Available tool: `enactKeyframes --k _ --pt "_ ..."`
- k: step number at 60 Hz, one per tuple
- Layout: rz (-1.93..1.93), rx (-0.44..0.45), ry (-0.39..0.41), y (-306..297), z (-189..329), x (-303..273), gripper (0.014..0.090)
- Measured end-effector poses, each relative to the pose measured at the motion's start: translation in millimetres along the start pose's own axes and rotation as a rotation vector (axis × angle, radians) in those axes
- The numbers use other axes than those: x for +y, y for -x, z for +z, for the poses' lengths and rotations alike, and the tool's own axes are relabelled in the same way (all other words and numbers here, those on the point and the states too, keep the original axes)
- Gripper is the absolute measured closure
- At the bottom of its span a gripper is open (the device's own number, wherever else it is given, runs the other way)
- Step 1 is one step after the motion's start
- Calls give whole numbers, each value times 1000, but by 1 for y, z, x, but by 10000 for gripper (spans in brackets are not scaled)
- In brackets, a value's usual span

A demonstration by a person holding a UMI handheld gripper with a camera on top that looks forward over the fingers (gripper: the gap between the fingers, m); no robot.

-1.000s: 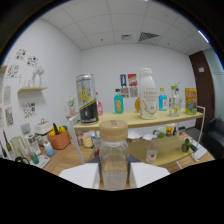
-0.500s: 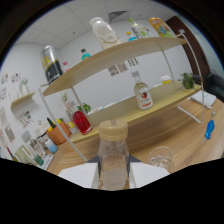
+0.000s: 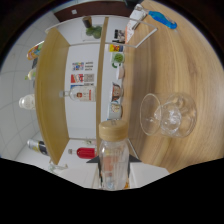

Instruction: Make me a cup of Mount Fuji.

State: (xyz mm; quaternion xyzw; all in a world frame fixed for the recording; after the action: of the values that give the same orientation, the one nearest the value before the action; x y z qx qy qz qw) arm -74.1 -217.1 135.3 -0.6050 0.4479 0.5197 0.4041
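The view has rolled to nearly sideways since a moment ago: the claw (image 3: 114,172), clamped on a clear bottle with a tan cap (image 3: 113,152) at lower centre, now tips it toward the stemmed glass (image 3: 167,115) at right on the wooden table (image 3: 187,65), so pouring looks imminent.

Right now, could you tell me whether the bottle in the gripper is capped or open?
Capped: the bottle between the fingers wears a tan cap beside the glass.

— What shows of the gripper (image 3: 114,167)?
— Two pale, whitish fingers (image 3: 75,170), broad and flat, with dark triangular pieces at their inner edges.
— Cables, screws, markings?
— Can't make any out; below them it's black.
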Motion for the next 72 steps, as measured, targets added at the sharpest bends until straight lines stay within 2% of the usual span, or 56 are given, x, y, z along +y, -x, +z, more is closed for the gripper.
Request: enactKeyframes --k 17,33,44,58,64,72 --pt "357 -115 3 5 2 -10 646" --pt "372 -124 12 11 -1 -10 644" --pt "39 -124 0 54 -10 -13 643" --pt "-700 -69 -115 111 -16 -18 641" --pt "-950 -9 -111 99 -9 -9 642" --pt "-1181 99 -55 46 7 5 644"
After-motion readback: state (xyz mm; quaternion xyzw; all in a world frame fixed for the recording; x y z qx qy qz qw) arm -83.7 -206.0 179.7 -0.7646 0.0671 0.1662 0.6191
